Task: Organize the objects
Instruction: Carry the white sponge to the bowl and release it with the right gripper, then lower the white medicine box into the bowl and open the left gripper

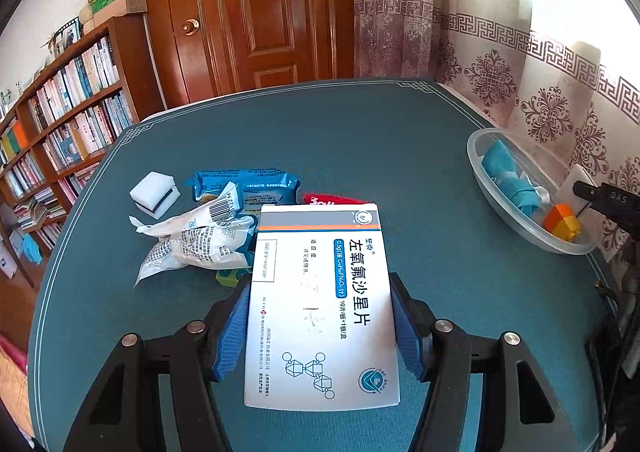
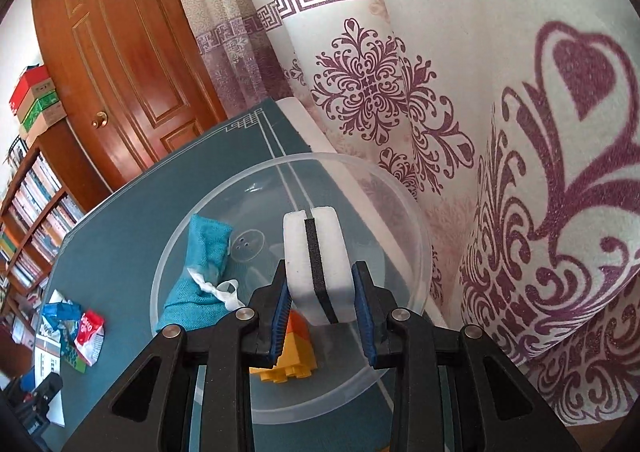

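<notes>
The white medicine box (image 1: 320,304) sits flat between the blue pads of the left gripper (image 1: 320,316), which is clenched on its long sides and points level across the table (image 1: 360,139), the box held above the teal cloth near the near edge. Just past the box's far end lies a small heap: a crumpled white printed packet (image 1: 192,240), a blue snack wrapper (image 1: 244,185), a red packet (image 1: 328,199) peeping out behind the box, and a white sponge (image 1: 154,193) with a dark layer, a little apart toward the left edge. At the table's right edge, beside the curtain (image 1: 560,91), stands the clear plastic bowl (image 1: 500,203). The right gripper (image 2: 320,300) tilts downward over that bowl (image 2: 416,252), its pads squeezed on a second white sponge (image 2: 316,264) with a black middle layer, held on edge above the bowl's inside. Inside the bowl lie a teal cloth bundle (image 2: 204,272) at the left and an orange and yellow block (image 2: 296,352) below the held sponge. Behind the table are a wooden door (image 1: 256,11) and a bookshelf (image 1: 64,123).
</notes>
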`<state>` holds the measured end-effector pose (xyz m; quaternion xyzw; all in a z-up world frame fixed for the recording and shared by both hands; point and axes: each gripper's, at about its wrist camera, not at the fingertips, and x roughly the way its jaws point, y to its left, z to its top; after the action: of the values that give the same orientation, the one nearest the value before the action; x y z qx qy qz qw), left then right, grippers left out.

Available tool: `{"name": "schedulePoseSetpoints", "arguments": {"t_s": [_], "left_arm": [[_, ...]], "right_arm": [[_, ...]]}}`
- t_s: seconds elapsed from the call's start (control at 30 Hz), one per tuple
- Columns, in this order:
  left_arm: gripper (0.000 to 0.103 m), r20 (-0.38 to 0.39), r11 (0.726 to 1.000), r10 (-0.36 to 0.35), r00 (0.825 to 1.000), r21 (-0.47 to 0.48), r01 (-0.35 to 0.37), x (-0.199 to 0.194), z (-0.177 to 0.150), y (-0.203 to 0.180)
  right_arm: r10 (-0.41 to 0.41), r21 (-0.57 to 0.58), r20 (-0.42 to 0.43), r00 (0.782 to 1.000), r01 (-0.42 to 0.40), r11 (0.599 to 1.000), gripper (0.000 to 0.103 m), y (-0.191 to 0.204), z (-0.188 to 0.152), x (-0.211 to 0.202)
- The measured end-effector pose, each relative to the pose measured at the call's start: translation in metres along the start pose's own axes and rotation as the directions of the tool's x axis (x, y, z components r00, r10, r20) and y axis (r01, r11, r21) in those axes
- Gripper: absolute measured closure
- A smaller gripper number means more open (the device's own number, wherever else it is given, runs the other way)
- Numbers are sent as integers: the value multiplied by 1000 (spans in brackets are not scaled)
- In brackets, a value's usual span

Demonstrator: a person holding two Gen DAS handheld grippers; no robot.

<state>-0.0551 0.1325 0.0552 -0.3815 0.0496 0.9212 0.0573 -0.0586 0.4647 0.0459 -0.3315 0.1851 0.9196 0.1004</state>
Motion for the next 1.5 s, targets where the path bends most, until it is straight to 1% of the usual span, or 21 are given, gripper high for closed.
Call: {"name": "schedulePoseSetpoints", "arguments": {"t_s": [0.03, 0.1, 0.13, 0.17, 0.23, 0.27, 0.33, 0.47, 0.6, 0.8, 0.93, 1.0, 1.23, 1.33, 1.5], "left_arm": [[37, 0, 1000, -2, 1000, 5, 2, 0, 1, -2], [37, 3, 1000, -8, 1000, 16, 8, 0, 2, -7], [37, 7, 1000, -12, 1000, 22, 12, 0, 3, -9], [37, 10, 999, -16, 1000, 28, 16, -1, 4, -12], [37, 18, 999, -24, 1000, 41, 23, -2, 7, -17], [37, 21, 998, -27, 999, 49, 26, -3, 8, -20], [37, 26, 997, -34, 999, 63, 33, -2, 11, -27], [37, 28, 994, -63, 998, 91, 61, -2, 16, -40], [37, 31, 989, -89, 996, 121, 84, -1, 24, -56], [37, 42, 981, -122, 992, 158, 114, 4, 38, -80], [36, 21, 973, -162, 986, 172, 157, 15, 49, -98], [36, 20, 968, -178, 984, 185, 171, 19, 56, -109], [36, 34, 943, -250, 968, 233, 235, 33, 85, -147], [36, 18, 929, -293, 956, 243, 280, 42, 97, -162], [36, 3, 911, -330, 944, 264, 317, 58, 109, -185]], "right_arm": [[-8, 4, 3, 1000, 8, 1000, 72, -1, 0, 0], [-34, 17, 9, 999, 34, 999, 68, -5, 1, 0], [-49, 28, 11, 999, 49, 998, 60, -8, 2, 0], [-61, 28, 19, 998, 61, 998, 55, -9, 3, 0], [-96, -10, 46, 994, 97, 995, 52, -4, 3, -5], [-104, -26, 60, 993, 106, 994, 48, -1, 3, -8], [-100, -41, 78, 992, 103, 994, 46, 2, 2, -14], [-108, -56, 112, 988, 115, 992, 46, 5, -1, -25], [-92, -56, 141, 986, 101, 993, 46, 4, -2, -37], [-81, -76, 150, 985, 93, 993, 46, 3, -8, -49], [-84, -99, 160, 984, 100, 990, 46, 4, -18, -57], [-71, -109, 159, 985, 89, 990, 46, 5, -22, -61], [-20, -120, 143, 990, 37, 992, 46, 8, -31, -63], [0, -113, 133, 991, 15, 993, 46, 9, -33, -62], [21, -102, 120, 992, -9, 995, 46, 8, -34, -59]]}}
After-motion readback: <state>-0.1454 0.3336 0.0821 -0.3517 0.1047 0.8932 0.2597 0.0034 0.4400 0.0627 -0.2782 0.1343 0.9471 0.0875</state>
